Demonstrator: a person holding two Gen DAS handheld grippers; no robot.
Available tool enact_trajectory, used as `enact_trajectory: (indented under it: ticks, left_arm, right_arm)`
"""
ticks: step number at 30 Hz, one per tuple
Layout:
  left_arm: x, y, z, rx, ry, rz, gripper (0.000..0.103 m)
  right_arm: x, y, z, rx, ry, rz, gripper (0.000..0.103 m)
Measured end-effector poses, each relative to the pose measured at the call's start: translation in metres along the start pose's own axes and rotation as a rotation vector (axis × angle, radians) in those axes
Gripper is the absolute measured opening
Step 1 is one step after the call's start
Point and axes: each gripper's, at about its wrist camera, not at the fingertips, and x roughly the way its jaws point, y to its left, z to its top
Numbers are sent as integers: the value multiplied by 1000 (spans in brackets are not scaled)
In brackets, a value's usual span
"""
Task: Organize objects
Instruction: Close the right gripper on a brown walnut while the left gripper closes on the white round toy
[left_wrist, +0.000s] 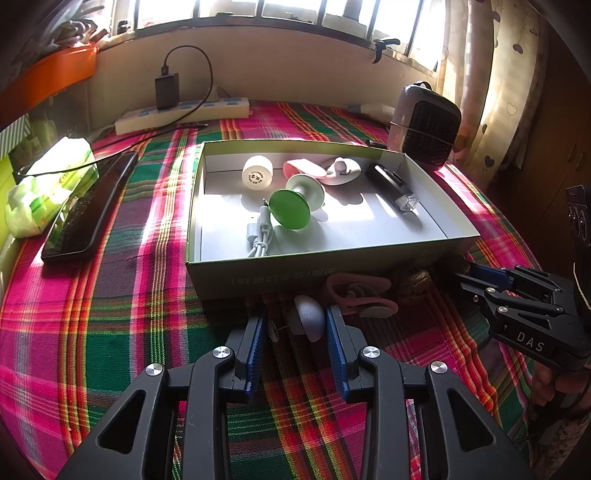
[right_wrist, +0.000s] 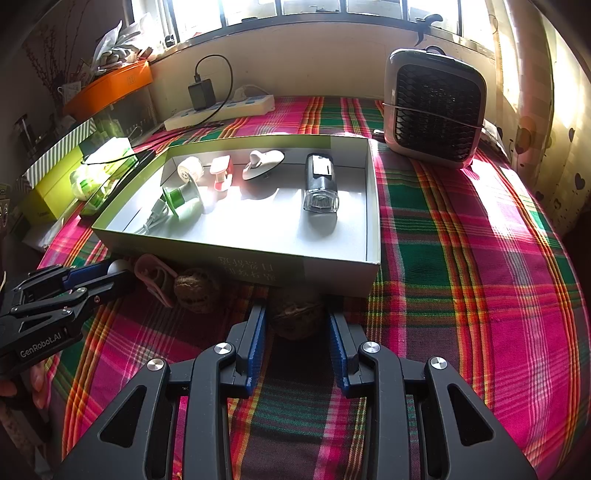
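Left wrist view looks across a plaid tablecloth (left_wrist: 110, 295) in pink, green and red. On it lies a shallow open box (left_wrist: 325, 266), which holds a white round cap (left_wrist: 257, 172), a green disc-shaped piece (left_wrist: 290, 208), a grey cable (left_wrist: 260, 236), a pale pink piece (left_wrist: 303, 168) and a black device with a clear end (left_wrist: 391, 186). Behind the box stands a small fan heater (right_wrist: 436, 107), and a white power strip (right_wrist: 221, 110) lies by the wall. A dark phone (left_wrist: 88, 206) lies to the box's left, beside a tissue pack (left_wrist: 48, 184).

Just in front of the box, the left gripper (left_wrist: 295, 325) has its blue pads set narrowly around a small white rounded object (left_wrist: 310, 317), which touches the right pad; whether the left pad touches it I cannot tell. Pink ear-hook earphones (left_wrist: 362, 295) lie just beside it.

Right wrist view shows the right gripper (right_wrist: 297, 325) with its jaws narrow and pressed on either side of a walnut (right_wrist: 295, 319), close against the box's front wall. A second walnut (right_wrist: 197, 290) rests to its left, between the two tools.
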Motion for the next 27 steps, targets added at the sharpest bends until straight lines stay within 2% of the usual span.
enact_trajectory:
  ticks: [27]
  left_arm:
    - [-12,0,-1,-17,-22,2,29]
  right_arm:
    - [-12,4,-5,7,-24,19,32]
